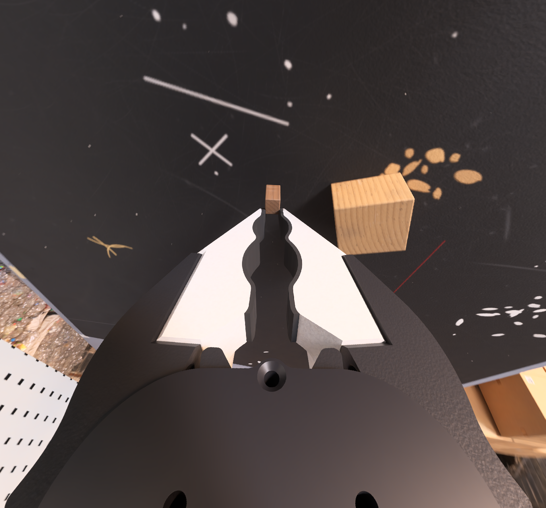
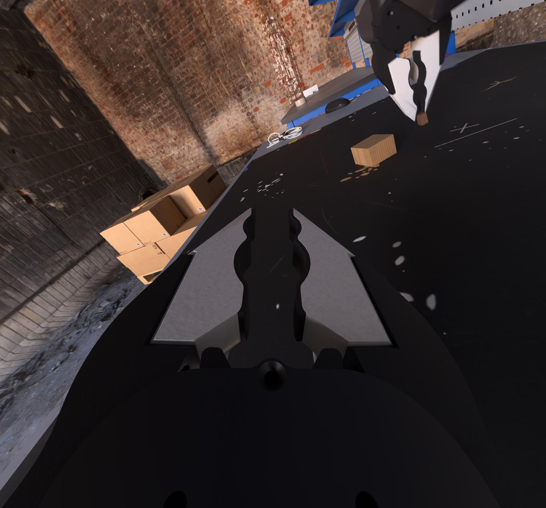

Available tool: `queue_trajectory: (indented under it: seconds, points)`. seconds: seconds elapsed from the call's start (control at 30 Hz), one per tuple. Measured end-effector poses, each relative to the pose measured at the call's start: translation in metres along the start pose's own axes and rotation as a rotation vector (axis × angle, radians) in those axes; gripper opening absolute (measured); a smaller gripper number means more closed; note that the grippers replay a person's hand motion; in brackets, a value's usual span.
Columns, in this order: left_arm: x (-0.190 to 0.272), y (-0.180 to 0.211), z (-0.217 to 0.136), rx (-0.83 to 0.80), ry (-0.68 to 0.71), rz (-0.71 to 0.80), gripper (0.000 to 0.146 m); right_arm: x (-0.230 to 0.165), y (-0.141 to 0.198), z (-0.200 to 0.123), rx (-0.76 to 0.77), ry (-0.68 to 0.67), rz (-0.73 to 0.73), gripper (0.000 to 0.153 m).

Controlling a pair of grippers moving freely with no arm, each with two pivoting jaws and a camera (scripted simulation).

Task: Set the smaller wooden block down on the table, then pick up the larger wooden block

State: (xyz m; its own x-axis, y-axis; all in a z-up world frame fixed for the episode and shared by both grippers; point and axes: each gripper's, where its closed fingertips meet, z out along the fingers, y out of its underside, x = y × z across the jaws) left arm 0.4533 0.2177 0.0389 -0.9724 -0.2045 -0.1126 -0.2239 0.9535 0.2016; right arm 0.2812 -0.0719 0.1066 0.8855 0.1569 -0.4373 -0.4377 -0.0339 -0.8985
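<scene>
Between the tips, left wrist view: the left tool (image 1: pixel 272 210) is pinched narrow on the smaller wooden block (image 1: pixel 272 198), which juts forward past both tips.
Small block axis: its long side runs straight ahead along the fingers; the darker end face looks toward the camera.
Larger wooden block (image 1: pixel 373 215): just right of the tips, resting on the dark counter (image 1: pixel 325 51), one corner turned toward the tool, grain lines running top to bottom on the near face.
Height: contact between small block and counter cannot be told from this view.
Off to the upper right, right wrist view: the left tool (image 2: pixel 419 116) hangs tips down with the smaller wooden block (image 2: pixel 422 119) at its point, apparently just clear of the counter (image 2: pixel 443 228).
Larger wooden block (image 2: pixel 373 150): below and left of that tool, near but apart.
Right tool (image 2: pixel 272 212): empty, jaws a moderate gap apart, low over the counter, well short of both blocks.
Recommended handling: lower straight until the block seats, release only then, retreat upward, keeping clear of the large block.
</scene>
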Motion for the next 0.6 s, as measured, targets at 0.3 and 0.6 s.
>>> queue_trajectory:
  seconds: [0.3,0.6]
  points:
    - [0.018,-0.016,0.023,-0.069,0.091,0.021,0.008,-0.001,0.000,-0.001,0.007,0.003,-0.004,0.022]
    - [0.026,-0.010,-0.006,0.127,0.056,-0.115,0.024,-0.001,-0.001,-0.002,0.009,0.000,0.000,0.022]
